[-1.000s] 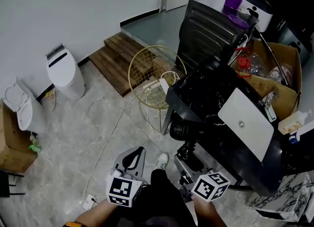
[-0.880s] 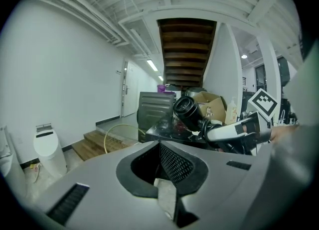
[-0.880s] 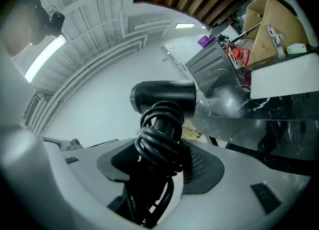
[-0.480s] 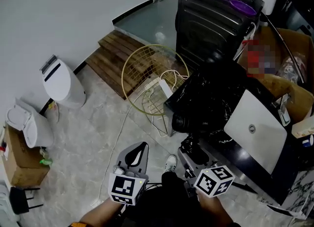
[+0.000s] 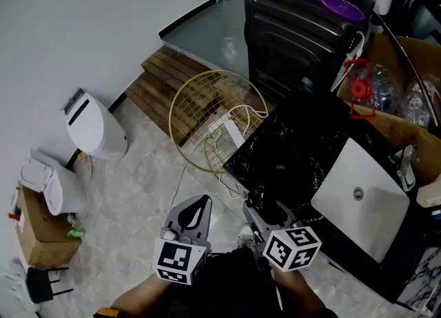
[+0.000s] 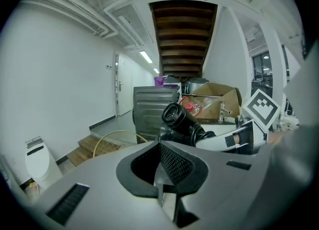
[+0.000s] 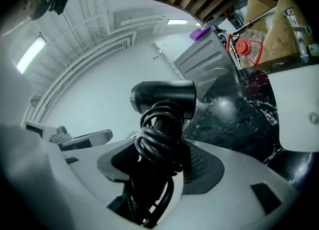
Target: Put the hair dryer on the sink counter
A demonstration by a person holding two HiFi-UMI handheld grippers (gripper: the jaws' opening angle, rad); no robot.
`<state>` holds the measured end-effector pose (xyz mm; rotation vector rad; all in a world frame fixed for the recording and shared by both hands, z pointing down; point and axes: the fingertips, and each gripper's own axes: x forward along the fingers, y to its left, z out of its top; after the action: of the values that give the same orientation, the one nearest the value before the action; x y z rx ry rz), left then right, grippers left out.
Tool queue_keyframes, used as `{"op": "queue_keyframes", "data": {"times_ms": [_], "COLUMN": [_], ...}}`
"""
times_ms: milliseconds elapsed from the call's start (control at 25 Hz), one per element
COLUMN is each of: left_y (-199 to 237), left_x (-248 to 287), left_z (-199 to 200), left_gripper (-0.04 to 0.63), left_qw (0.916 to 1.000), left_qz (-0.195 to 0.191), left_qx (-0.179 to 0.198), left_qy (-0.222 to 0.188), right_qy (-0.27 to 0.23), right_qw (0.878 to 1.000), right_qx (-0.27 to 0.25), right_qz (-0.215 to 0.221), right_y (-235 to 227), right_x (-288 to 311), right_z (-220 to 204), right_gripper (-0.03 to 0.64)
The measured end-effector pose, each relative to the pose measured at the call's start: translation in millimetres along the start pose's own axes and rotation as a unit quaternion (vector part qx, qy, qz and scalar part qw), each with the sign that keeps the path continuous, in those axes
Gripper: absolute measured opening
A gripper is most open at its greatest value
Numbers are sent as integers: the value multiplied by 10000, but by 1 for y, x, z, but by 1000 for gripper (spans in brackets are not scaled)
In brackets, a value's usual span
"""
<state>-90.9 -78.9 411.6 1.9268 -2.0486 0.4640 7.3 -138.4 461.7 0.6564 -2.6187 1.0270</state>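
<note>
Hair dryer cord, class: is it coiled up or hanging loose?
Coiled up. The black cord loops several times around the handle of the hair dryer, which the right gripper holds between its jaws.

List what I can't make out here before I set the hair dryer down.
- Right gripper view: the hair dryer's handle and plug are buried under its wound cord, between the right gripper's jaws.
- Head view: the hair dryer is mostly hidden by that gripper's marker cube, dark against the black counter.
- Head view: the counter's right end runs off the frame edge.
</note>
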Motion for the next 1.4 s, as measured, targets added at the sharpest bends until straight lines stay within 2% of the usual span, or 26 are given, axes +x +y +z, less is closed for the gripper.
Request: {"op": "queue_keyframes", "data": {"times_ms": [280, 520, 720, 1000, 1120, 1400], "left_y": [8, 31, 47, 50, 59, 70], "left_x": [30, 72, 113, 153, 161, 168], "left_z": [14, 20, 36, 39, 38, 36], "left_gripper": [11, 11, 11, 11, 11, 11], "left_qw": [9998, 9976, 9880, 9667, 9625, 9606], "left_qz": [-166, -686, -1491, -2453, -2614, -2689], "left_qx": [93, 125, 392, 722, 713, 697], "left_qy": [-12, -24, -83, 48, 99, 86], "right_qy": [62, 45, -116, -249, -183, 23], "right_qw": [9997, 9964, 9865, 9670, 9603, 9519], "right_qx": [112, 115, 333, 642, 609, 463], "right_qz": [-206, -840, -1602, -2454, -2715, -3029], "right_y": [-10, -34, -46, -57, -59, -69], "right_x": [20, 51, 70, 89, 98, 104], "right_z": [9, 14, 18, 21, 25, 30], "right_gripper": [261, 261, 261, 261, 261, 261]}}
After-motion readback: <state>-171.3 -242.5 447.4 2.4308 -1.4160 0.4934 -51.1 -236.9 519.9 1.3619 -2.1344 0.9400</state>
